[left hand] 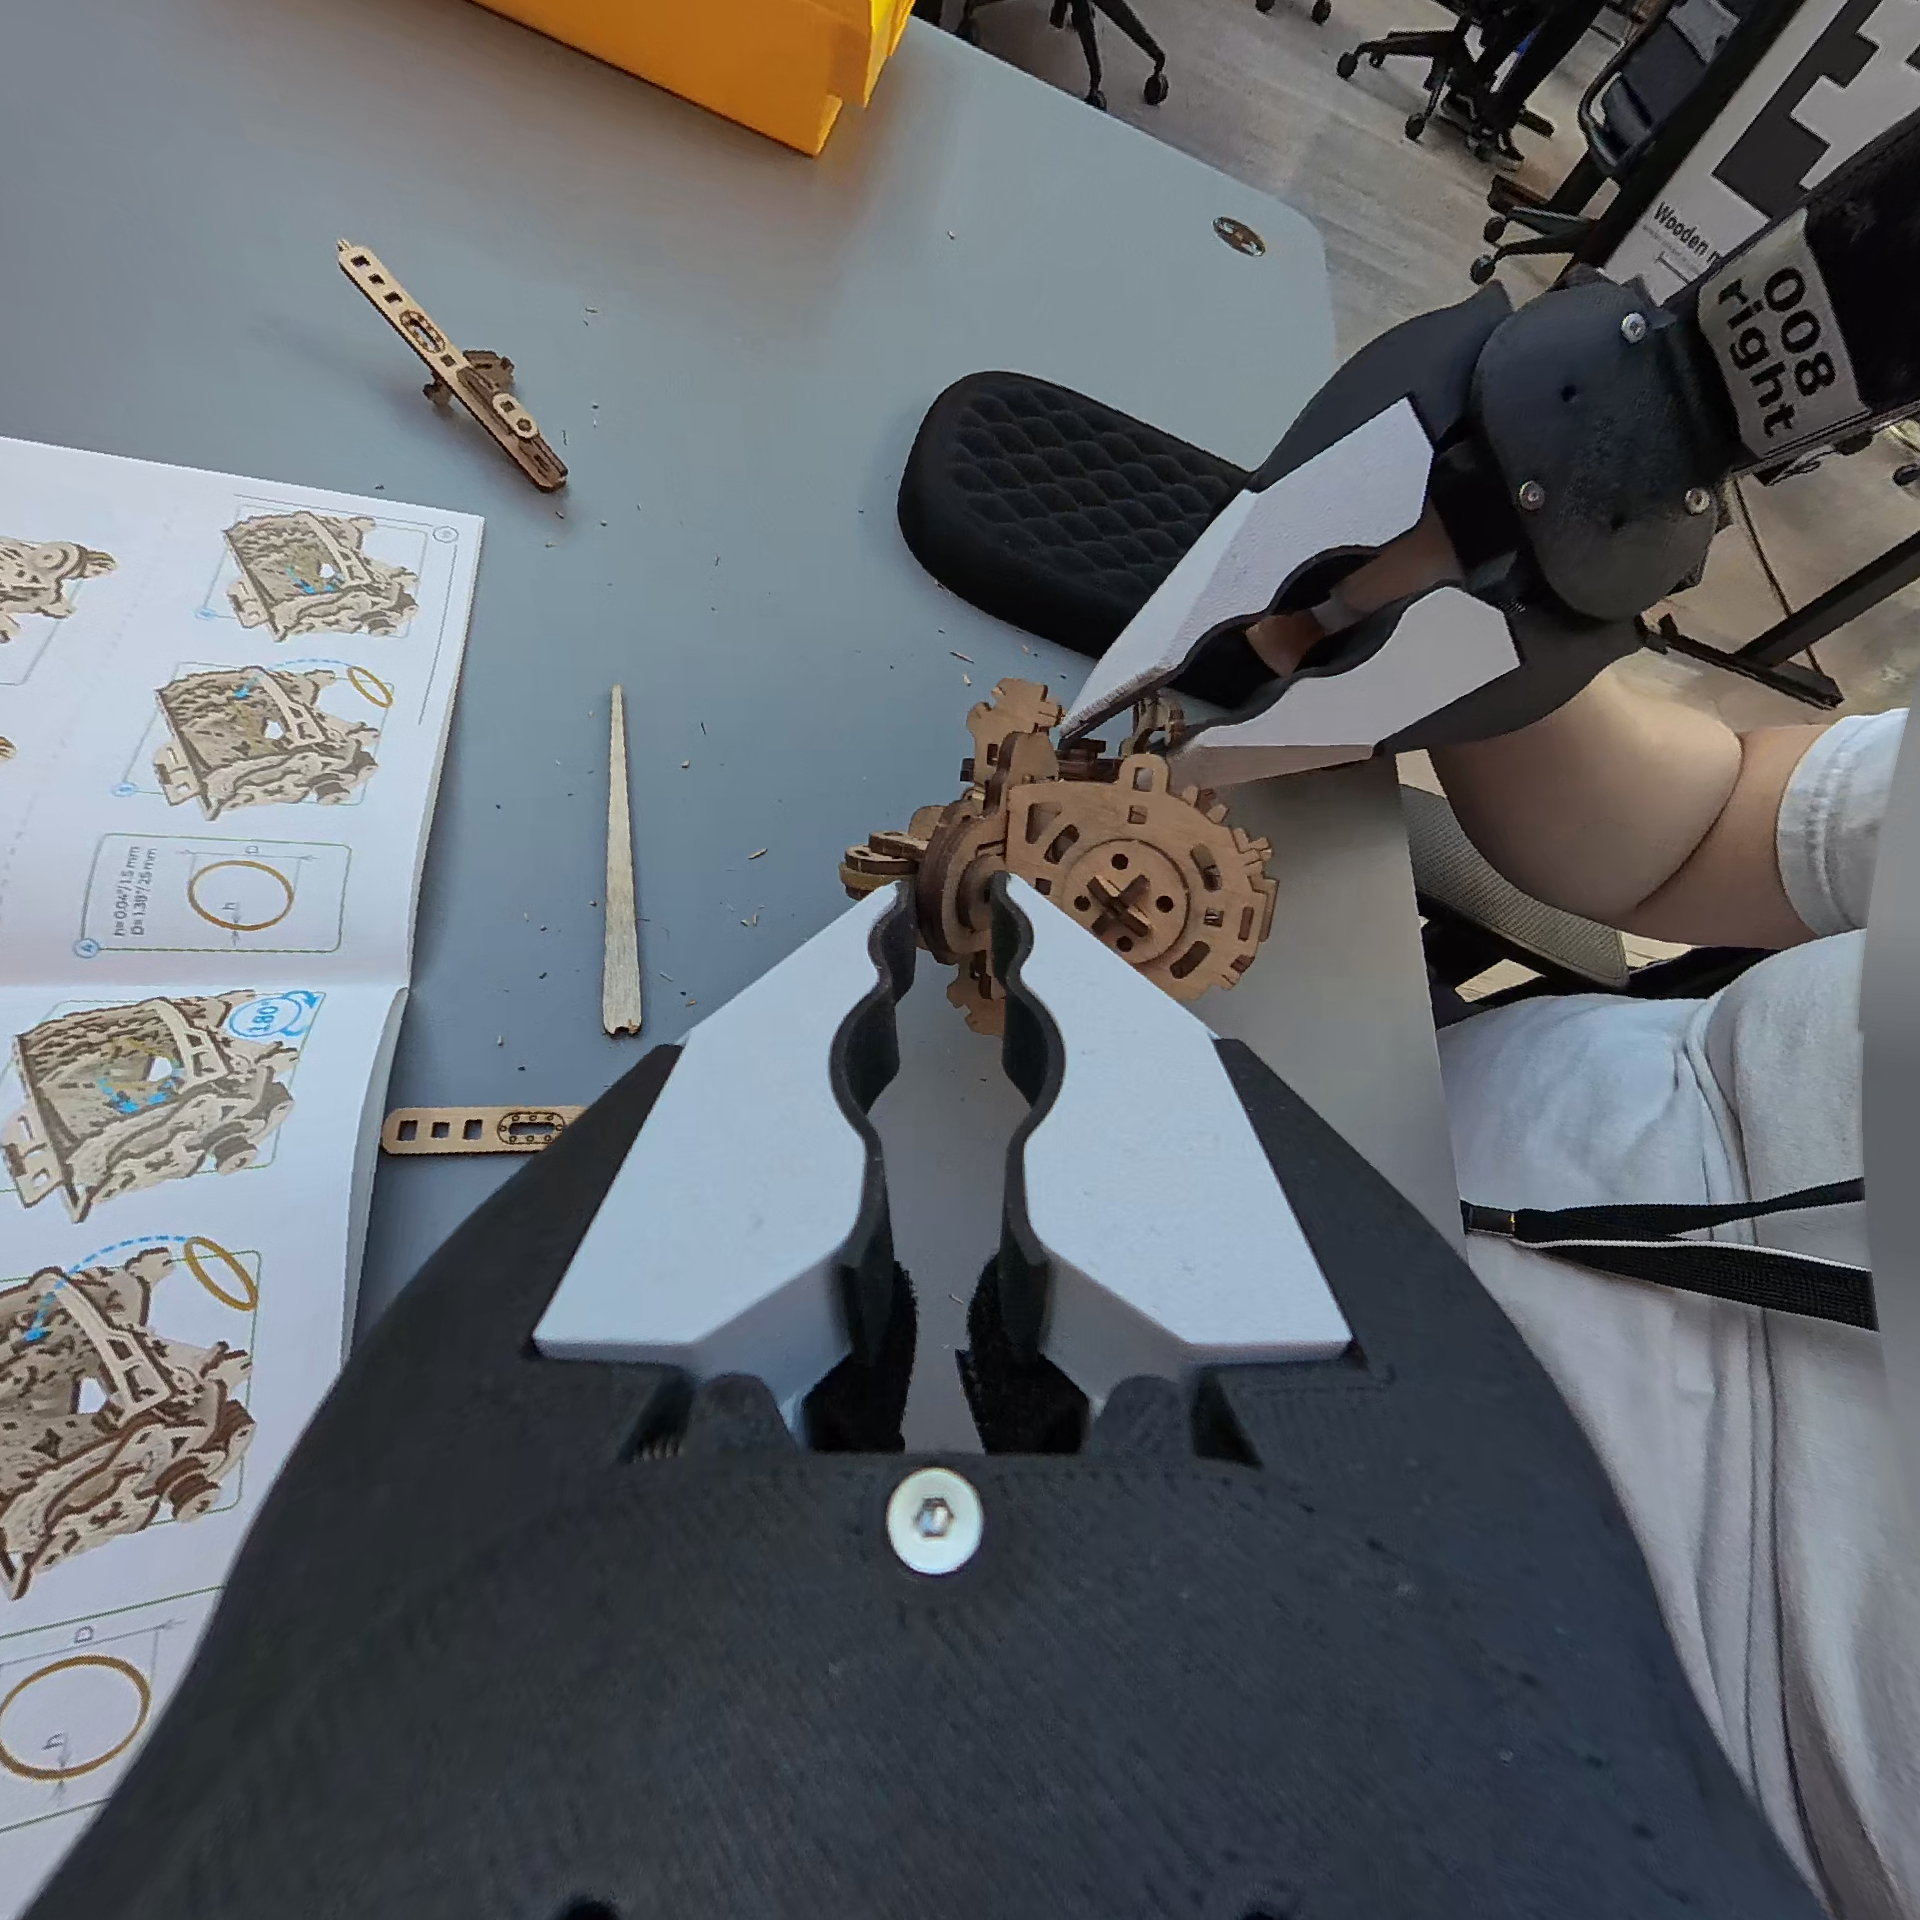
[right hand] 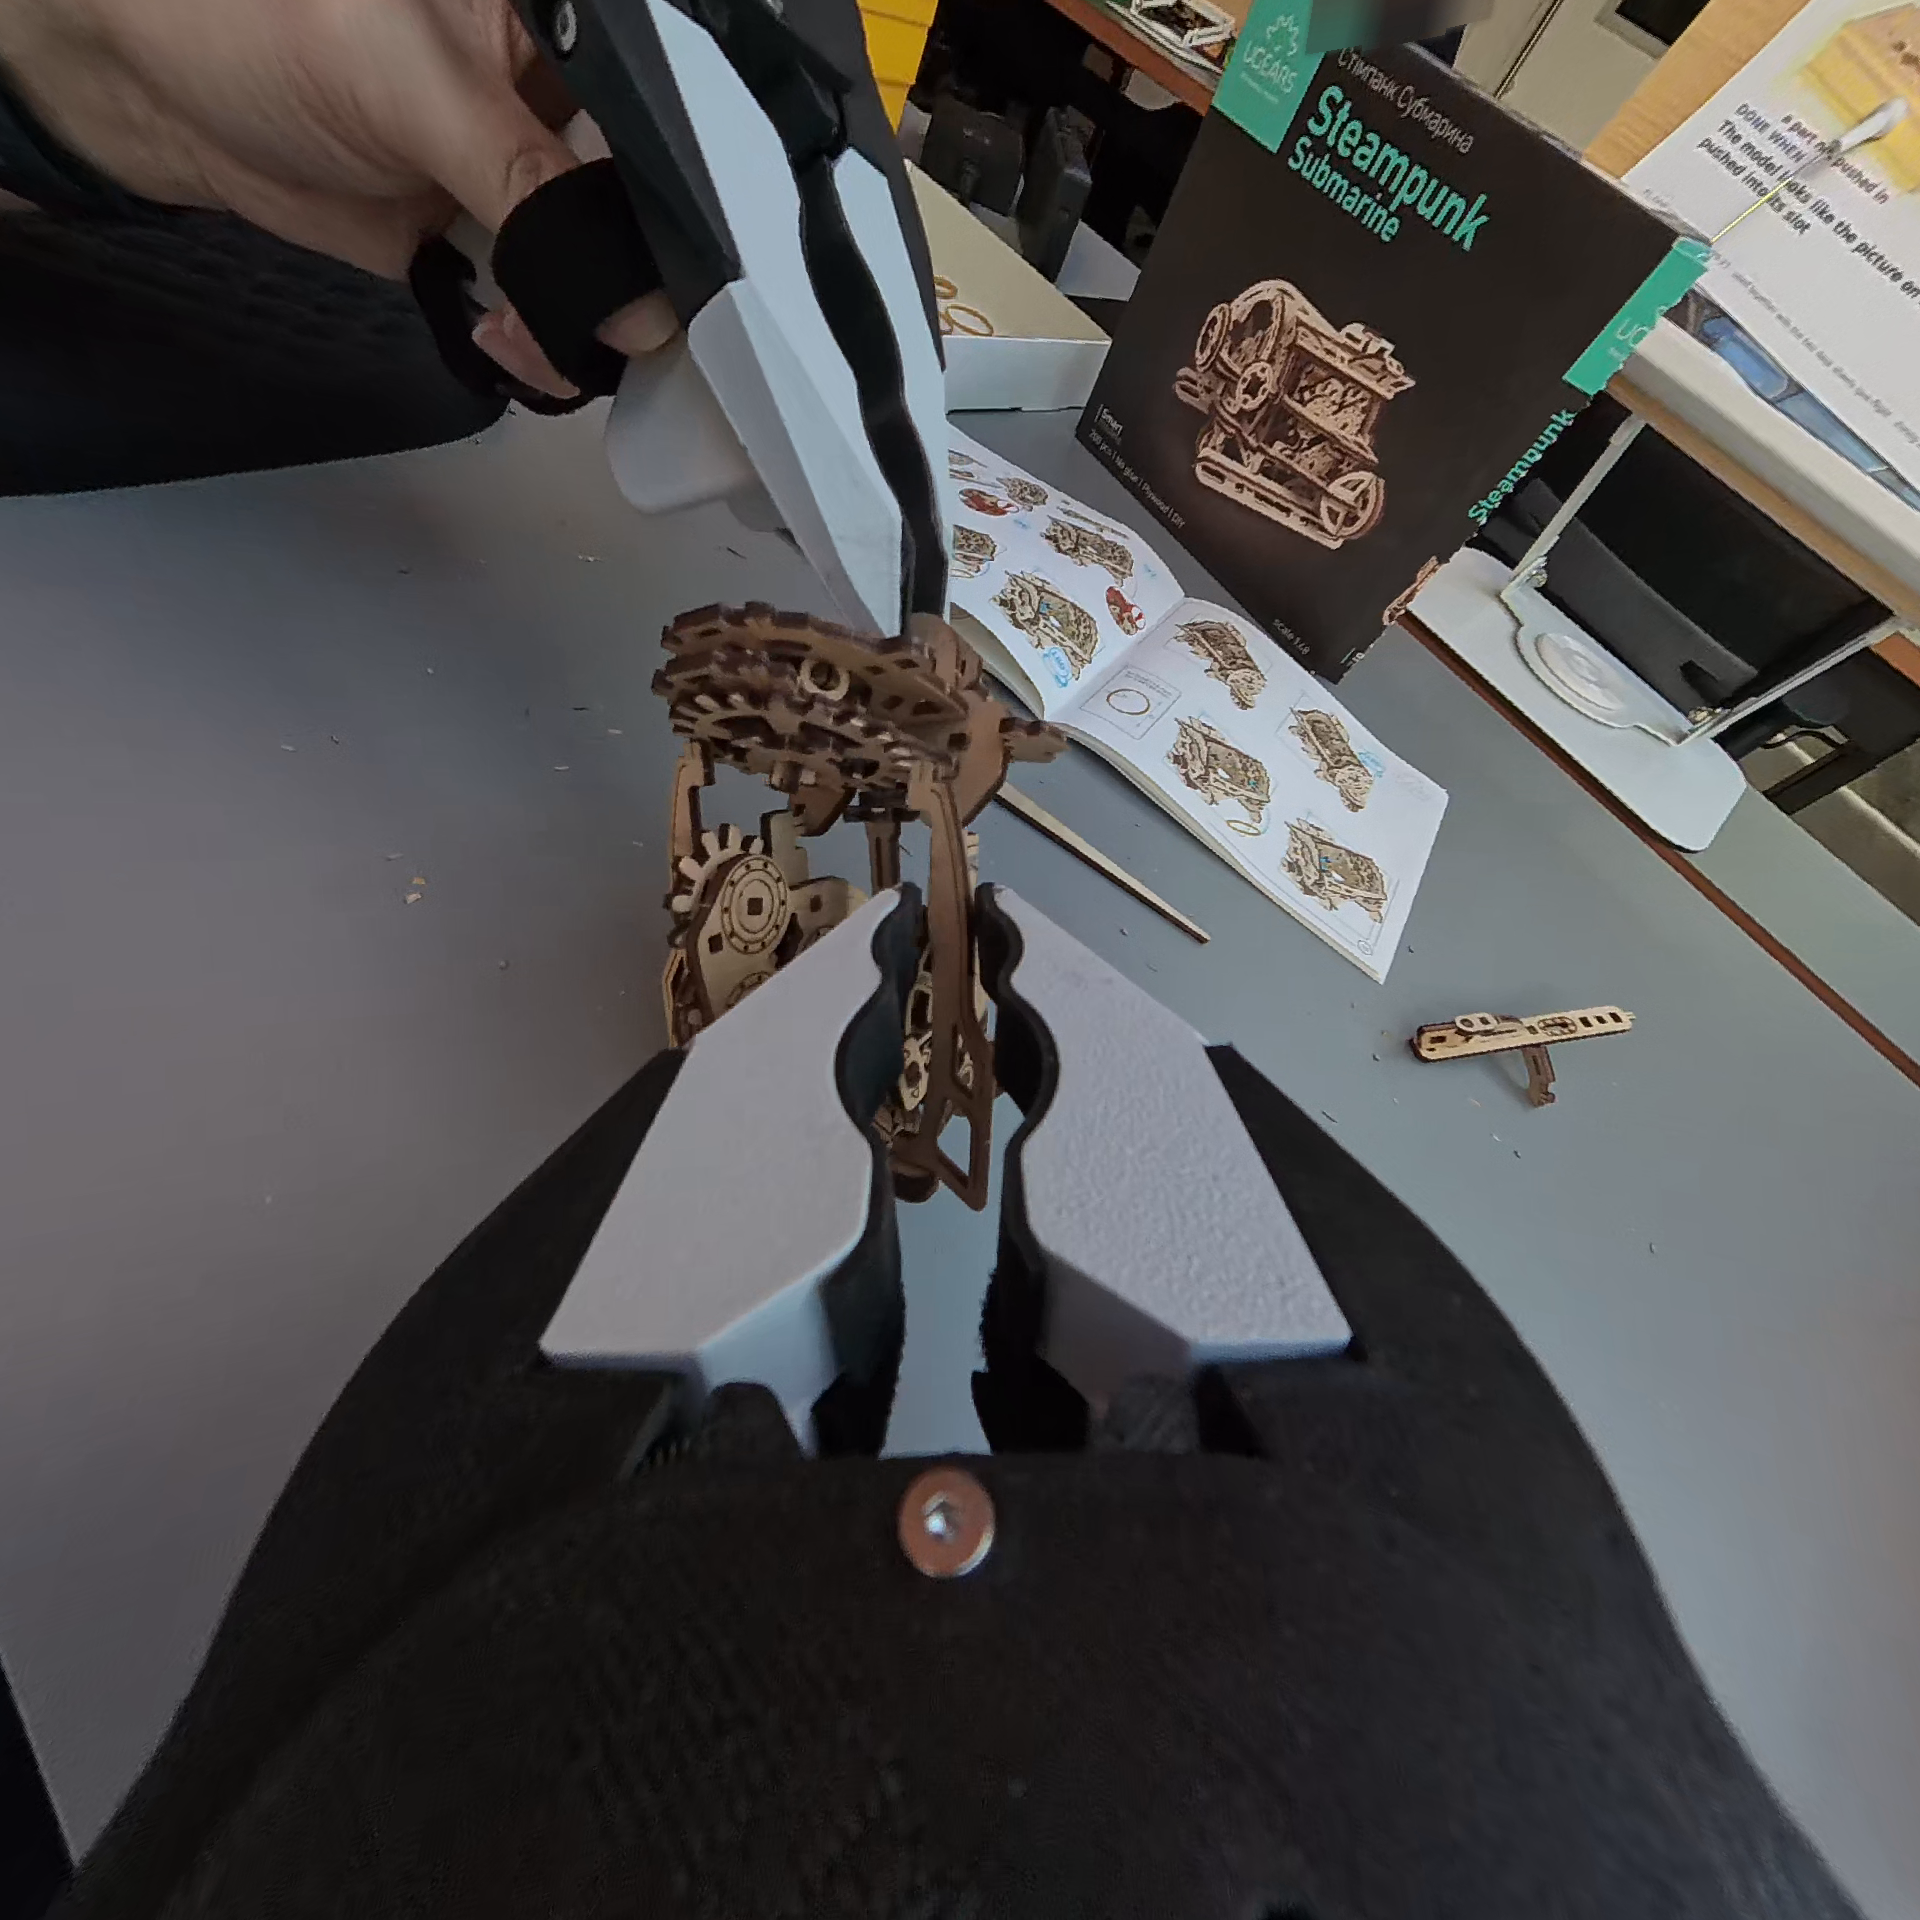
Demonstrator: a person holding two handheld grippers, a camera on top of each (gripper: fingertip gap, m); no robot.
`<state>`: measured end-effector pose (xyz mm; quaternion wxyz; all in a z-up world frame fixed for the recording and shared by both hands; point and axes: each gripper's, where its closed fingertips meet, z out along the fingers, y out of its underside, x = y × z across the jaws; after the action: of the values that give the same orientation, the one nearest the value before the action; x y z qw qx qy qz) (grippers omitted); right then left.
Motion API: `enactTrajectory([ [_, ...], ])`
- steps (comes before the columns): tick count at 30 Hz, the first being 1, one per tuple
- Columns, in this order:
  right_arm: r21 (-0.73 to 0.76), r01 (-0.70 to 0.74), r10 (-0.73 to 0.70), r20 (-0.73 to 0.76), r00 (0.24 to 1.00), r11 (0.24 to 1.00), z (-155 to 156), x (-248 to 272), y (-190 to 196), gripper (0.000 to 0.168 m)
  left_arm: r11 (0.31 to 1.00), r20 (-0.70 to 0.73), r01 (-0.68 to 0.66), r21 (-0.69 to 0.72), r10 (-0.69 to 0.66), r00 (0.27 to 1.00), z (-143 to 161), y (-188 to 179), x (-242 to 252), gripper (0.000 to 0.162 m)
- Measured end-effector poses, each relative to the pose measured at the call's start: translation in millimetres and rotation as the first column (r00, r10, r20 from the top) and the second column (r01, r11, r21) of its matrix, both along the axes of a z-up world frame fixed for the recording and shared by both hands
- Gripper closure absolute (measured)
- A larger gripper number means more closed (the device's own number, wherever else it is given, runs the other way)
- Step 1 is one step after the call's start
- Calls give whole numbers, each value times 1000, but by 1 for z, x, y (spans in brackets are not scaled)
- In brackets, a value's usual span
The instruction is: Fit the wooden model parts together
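Over the near edge of the grey table (left hand: 727, 416), in the left wrist view, the left gripper (left hand: 951, 899) has its tips clenched on the hub of the wooden model (left hand: 1091, 862), a cluster of gears held up off the tabletop. The right gripper (left hand: 1127, 727) comes in from the upper right and pinches a small piece at the top of the same cluster. To the left lie the open instruction booklet (left hand: 208, 935), a tapered wooden stick (left hand: 619, 862), a flat slotted strip (left hand: 478, 1127) and, farther off, a slotted wooden sub-assembly (left hand: 457, 369); a yellow bin (left hand: 727, 62) sits at the far edge, and a black padded rest (left hand: 1049, 499) lies beyond the model. In the right wrist view, the right gripper (right hand: 948, 904) is clamped on a thin upright wooden arm (right hand: 951, 987) of the model (right hand: 821, 707), while the left gripper (right hand: 904, 613) descends from above onto its toothed top. Behind stand the kit box (right hand: 1351, 343) and the booklet (right hand: 1195, 707); the sub-assembly (right hand: 1517, 1034) lies to the right.
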<state>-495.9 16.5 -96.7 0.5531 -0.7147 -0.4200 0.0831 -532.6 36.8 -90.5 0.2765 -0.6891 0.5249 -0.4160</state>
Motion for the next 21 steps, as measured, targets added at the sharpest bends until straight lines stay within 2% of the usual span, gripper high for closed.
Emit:
enactTrajectory([
  [7,-17,49,-50,-51,997,999,1,2,4,161,999,3,-28,-30,28,1000,-2,-1,0,150],
  [21,-39,25,-29,-126,992,999,2,3,5,161,992,-69,-104,66,108,992,0,1,-2,151],
])
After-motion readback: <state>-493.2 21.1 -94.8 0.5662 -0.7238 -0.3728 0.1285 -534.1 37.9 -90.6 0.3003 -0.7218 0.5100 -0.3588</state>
